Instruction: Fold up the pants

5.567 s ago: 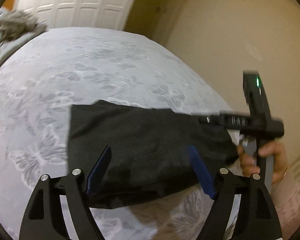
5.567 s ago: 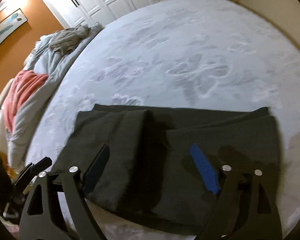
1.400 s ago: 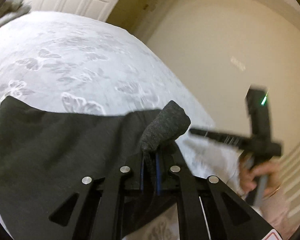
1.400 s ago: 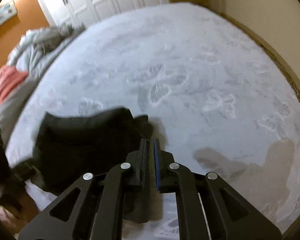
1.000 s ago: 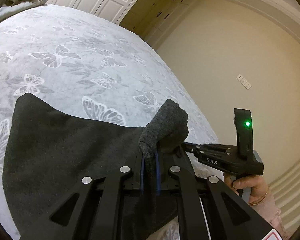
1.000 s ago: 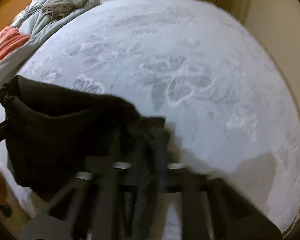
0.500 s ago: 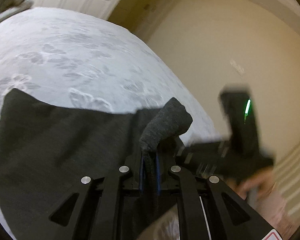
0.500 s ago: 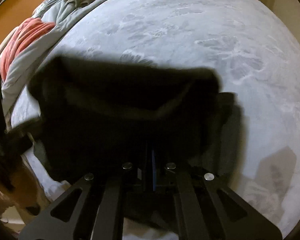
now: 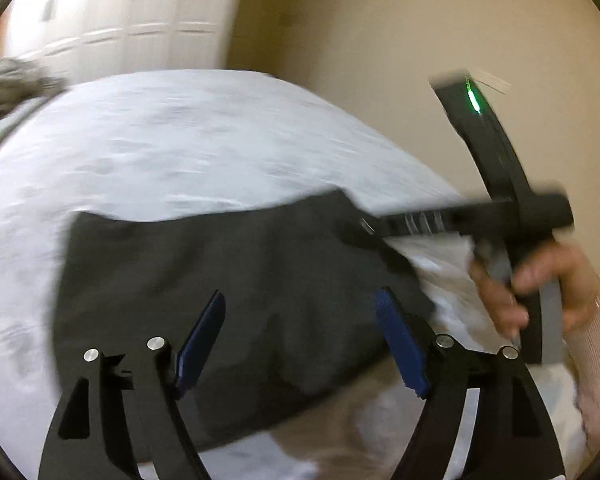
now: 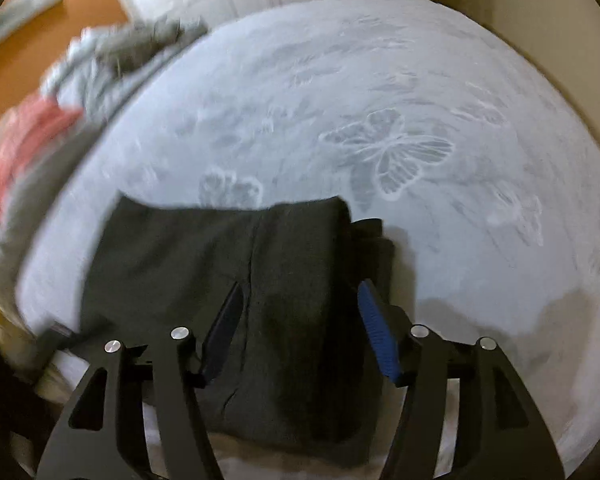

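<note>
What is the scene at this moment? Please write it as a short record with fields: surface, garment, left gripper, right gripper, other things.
surface: bed with butterfly-patterned grey cover
garment: dark grey pants, folded into a compact stack, lying near the bed's front edge
left gripper: jaws have just been opening, blue pads apart above the pants, nothing held
right gripper: jaws have just been opening, pads apart over the fold, nothing held
right hand: grasps the right gripper's handle
other things: grey clothes pile and pink cloth at the bed's far left; white closet doors behind
</note>
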